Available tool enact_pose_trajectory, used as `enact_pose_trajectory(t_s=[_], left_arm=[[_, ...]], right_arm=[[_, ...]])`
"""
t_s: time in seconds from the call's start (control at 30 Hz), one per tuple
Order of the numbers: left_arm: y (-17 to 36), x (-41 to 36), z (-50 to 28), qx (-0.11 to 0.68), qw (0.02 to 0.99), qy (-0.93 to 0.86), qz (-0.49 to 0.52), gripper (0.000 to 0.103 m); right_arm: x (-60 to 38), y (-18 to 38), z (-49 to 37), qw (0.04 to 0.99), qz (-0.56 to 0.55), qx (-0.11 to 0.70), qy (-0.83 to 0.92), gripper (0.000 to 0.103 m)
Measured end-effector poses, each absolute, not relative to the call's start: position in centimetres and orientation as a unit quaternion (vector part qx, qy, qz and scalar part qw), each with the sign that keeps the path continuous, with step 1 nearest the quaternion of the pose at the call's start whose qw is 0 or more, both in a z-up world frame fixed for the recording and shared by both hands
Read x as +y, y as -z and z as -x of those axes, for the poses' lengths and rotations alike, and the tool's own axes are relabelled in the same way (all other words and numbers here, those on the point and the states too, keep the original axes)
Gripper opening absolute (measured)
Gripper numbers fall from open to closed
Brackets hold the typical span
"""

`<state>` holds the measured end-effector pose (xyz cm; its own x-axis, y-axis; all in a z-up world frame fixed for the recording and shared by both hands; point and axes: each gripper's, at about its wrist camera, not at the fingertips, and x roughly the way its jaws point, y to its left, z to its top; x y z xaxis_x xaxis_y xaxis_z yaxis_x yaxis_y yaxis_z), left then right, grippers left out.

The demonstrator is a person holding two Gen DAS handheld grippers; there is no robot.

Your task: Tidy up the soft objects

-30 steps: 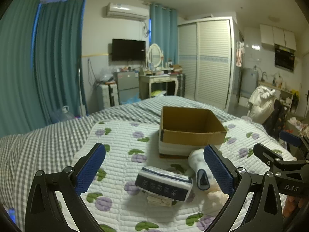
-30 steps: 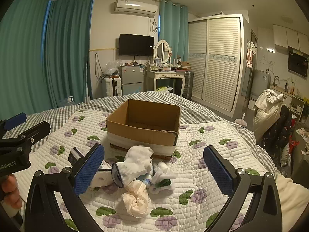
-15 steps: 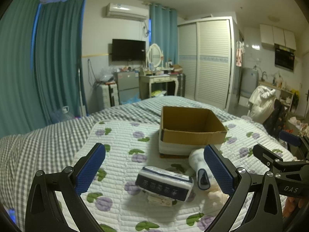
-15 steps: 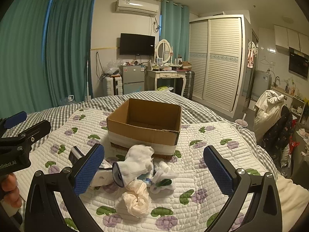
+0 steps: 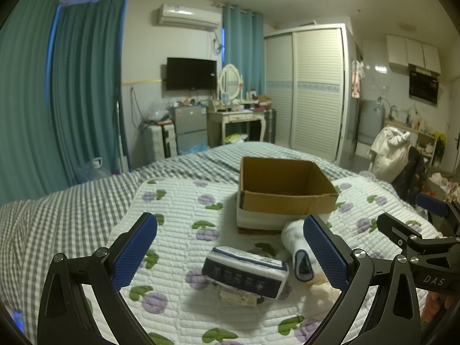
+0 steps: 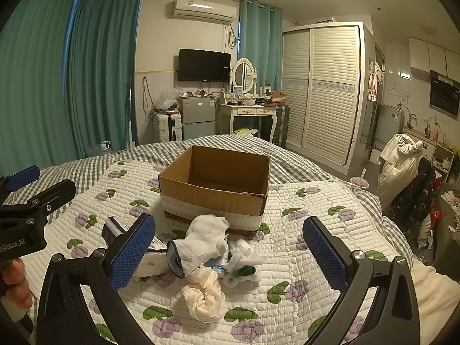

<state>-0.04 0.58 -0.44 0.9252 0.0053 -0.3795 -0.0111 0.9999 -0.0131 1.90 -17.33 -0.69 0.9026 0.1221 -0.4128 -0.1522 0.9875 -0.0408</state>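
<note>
An open cardboard box (image 5: 284, 195) (image 6: 215, 189) stands on the quilted bed. In front of it lies a pile of soft things: a white sock with a dark cuff (image 6: 201, 244) (image 5: 296, 247), a peach scrunchie (image 6: 202, 296), a small white item with green (image 6: 241, 267), and a navy-and-white tissue pack (image 5: 244, 271) (image 6: 115, 230). My left gripper (image 5: 230, 253) is open and empty, above the tissue pack. My right gripper (image 6: 228, 256) is open and empty, above the sock and scrunchie.
The white quilt with purple and green print (image 6: 302, 230) covers a grey checked bed (image 5: 57, 201). The other gripper shows at each view's edge (image 5: 417, 238) (image 6: 31, 210). A wardrobe (image 6: 325, 92), dressing table (image 6: 247, 112) and a chair with clothes (image 6: 408, 172) stand beyond the bed.
Both grippers have crept slightly forward toward the pile. Nothing on the bed has moved.
</note>
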Motion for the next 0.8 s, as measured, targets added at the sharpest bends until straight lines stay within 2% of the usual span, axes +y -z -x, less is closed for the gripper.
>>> enact_pose_trajectory(t_s=[0.8], left_arm=[[0.56,0.54,-0.02,0.193,0.981,-0.001,0.007,0.103]], right_arm=[[-17.29,0.66,-1.94,0.974,0.037,0.210,-0.071,0.103]])
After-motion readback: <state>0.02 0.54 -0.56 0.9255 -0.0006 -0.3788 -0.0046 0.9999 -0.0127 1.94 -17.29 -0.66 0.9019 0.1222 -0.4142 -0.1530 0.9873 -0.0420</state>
